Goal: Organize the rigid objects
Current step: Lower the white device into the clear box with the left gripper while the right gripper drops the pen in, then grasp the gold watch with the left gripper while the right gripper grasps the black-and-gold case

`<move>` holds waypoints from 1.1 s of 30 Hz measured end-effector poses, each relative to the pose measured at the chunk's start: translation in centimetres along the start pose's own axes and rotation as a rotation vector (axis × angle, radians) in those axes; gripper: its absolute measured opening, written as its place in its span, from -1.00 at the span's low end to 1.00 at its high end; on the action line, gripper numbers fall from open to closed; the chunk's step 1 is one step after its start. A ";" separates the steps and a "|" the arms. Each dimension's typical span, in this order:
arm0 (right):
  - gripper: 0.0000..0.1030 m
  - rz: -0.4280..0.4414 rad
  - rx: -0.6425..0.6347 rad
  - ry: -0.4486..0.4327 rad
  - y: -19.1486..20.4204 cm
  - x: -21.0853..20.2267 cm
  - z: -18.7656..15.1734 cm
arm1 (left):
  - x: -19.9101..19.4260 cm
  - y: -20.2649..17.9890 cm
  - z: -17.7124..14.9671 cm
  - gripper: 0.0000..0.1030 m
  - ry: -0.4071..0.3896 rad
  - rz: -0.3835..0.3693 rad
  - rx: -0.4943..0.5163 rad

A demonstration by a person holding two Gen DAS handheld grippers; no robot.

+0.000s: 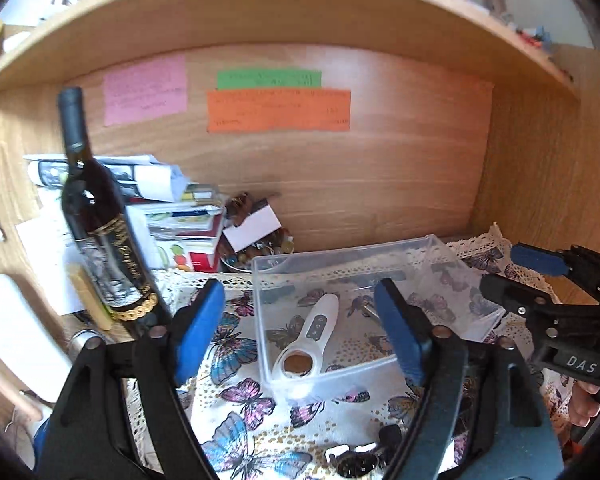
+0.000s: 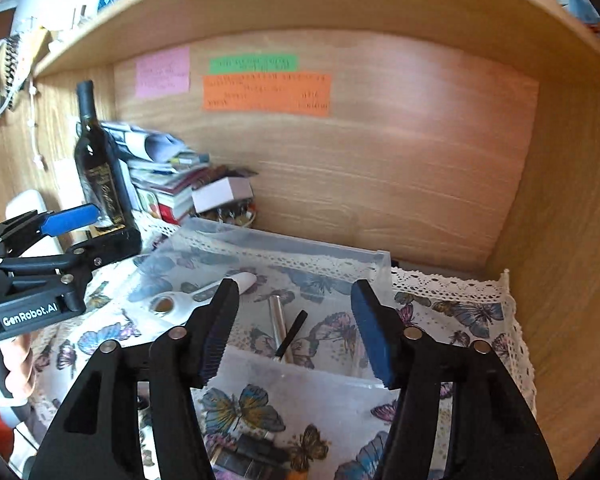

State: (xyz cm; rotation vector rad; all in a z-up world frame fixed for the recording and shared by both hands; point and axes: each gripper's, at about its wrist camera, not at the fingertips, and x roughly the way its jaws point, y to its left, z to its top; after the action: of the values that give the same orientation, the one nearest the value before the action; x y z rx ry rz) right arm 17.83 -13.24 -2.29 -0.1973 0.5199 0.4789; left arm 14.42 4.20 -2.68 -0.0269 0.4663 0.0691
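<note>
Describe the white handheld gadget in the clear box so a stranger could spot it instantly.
On the butterfly tablecloth sits a clear plastic box. Inside, toward its left side, lies the white gadget. Unlike the thin silver tube and black stick beside it, it is chunky, with a round brownish window at one end.

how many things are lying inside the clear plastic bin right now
3, all lying in the clear bin: a white handheld device on its left side, a silver metal stick in the middle, and a black stick leaning across it. More may be hidden behind the right gripper.
</note>
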 end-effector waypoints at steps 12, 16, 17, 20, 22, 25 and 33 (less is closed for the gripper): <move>0.26 -0.011 0.040 0.041 0.0 -2.7 -4.4 | -2.5 -1.0 -5.0 0.76 0.082 0.003 0.035; 0.27 -0.015 0.056 0.091 0.2 -2.5 -6.4 | -2.2 -0.6 -7.3 0.76 0.168 -0.026 0.011; 0.27 -0.018 0.058 0.104 0.2 -2.4 -6.9 | -2.1 -0.5 -7.9 0.76 0.192 -0.036 0.005; 0.38 -0.013 0.065 0.158 0.2 -1.7 -8.6 | -1.7 -0.2 -9.6 0.76 0.261 -0.041 -0.002; 0.48 -0.020 0.062 0.186 0.1 -1.3 -9.6 | -1.4 -0.1 -10.6 0.76 0.301 -0.046 -0.001; 0.52 -0.017 0.054 0.235 0.1 -0.5 -10.6 | -0.9 -0.3 -11.7 0.68 0.347 -0.080 -0.007; 0.52 0.040 -0.005 0.314 1.1 2.0 -10.9 | 1.4 -1.6 -12.3 0.21 0.405 -0.128 -0.028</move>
State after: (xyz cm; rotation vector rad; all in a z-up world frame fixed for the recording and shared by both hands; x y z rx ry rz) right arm 14.12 -14.80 -12.70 -0.2691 0.8313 0.4907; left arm 10.24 2.13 -14.25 -0.0996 0.8672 -0.0573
